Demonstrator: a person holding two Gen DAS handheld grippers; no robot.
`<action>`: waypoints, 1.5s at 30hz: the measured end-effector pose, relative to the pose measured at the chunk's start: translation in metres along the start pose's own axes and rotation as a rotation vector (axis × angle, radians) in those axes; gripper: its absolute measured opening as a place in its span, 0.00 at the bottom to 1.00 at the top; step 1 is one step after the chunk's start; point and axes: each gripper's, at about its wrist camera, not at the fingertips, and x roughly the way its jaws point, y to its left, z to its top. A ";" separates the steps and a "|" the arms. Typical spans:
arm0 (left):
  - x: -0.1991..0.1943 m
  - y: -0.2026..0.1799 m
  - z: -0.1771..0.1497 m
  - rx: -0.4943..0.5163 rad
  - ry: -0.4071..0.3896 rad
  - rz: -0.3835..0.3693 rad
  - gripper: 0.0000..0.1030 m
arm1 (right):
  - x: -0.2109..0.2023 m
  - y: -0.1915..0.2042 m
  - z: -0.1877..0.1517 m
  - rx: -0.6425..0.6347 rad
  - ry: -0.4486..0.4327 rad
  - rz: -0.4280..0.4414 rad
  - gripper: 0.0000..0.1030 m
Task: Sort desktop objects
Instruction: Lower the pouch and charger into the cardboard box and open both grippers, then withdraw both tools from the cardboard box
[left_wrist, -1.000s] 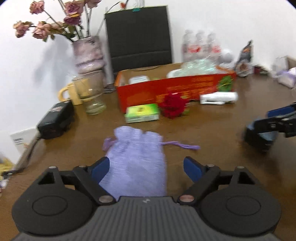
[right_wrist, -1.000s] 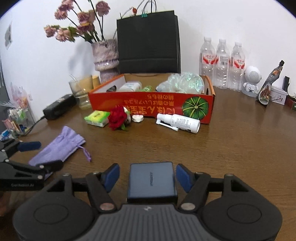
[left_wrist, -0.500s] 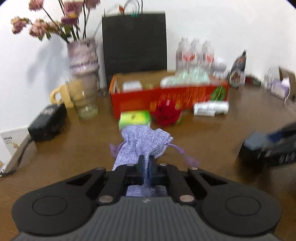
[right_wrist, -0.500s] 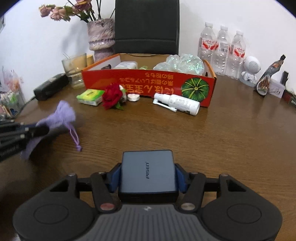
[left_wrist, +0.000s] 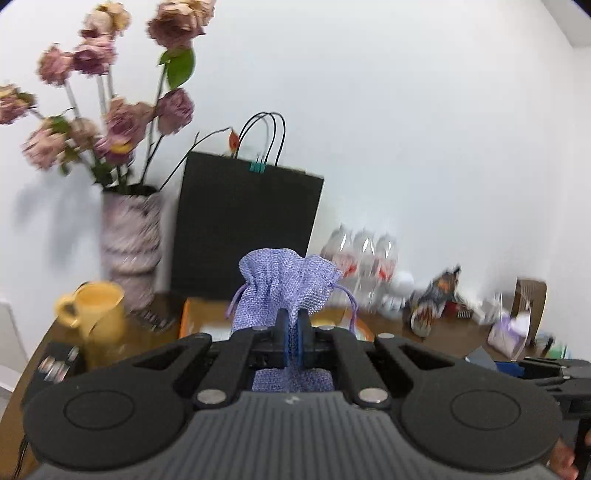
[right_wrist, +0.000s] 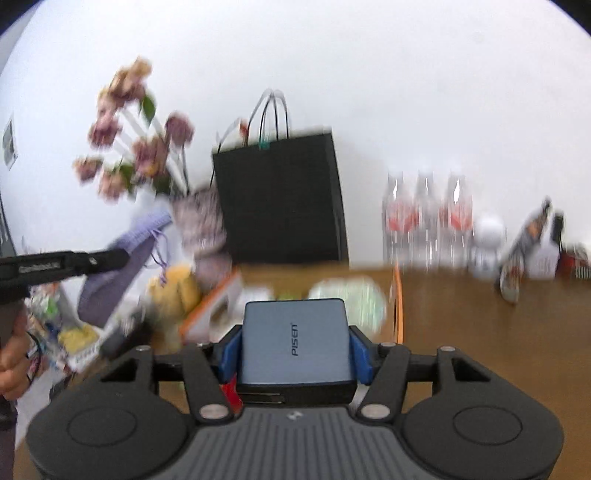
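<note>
My left gripper (left_wrist: 294, 341) is shut on a lilac drawstring pouch (left_wrist: 286, 288) and holds it up in the air over the orange box (left_wrist: 192, 319). The pouch also shows in the right wrist view (right_wrist: 122, 266), hanging from the left gripper (right_wrist: 110, 258). My right gripper (right_wrist: 295, 354) is shut on a blue-grey PISEN power bank (right_wrist: 293, 341), lifted above the table in front of the orange box (right_wrist: 397, 306). The box's contents are blurred.
A black paper bag (left_wrist: 243, 225) stands behind the box. A vase of dried roses (left_wrist: 131, 240) and a yellow mug (left_wrist: 98, 314) are at the left. Water bottles (right_wrist: 424, 221) and small items stand along the back right of the brown table (right_wrist: 480, 332).
Both grippers closed on their objects and lifted them off the table toward the orange box. The views tilted up toward the wall.
</note>
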 end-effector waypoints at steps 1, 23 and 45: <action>0.016 -0.001 0.012 -0.006 0.006 0.004 0.04 | 0.013 0.000 0.018 -0.002 0.006 -0.015 0.56; 0.298 0.020 -0.042 -0.011 0.445 0.154 0.43 | 0.258 -0.056 0.017 0.123 0.463 -0.212 0.65; 0.052 -0.025 -0.044 0.062 0.239 0.152 1.00 | 0.073 0.011 -0.001 0.036 0.221 -0.132 0.79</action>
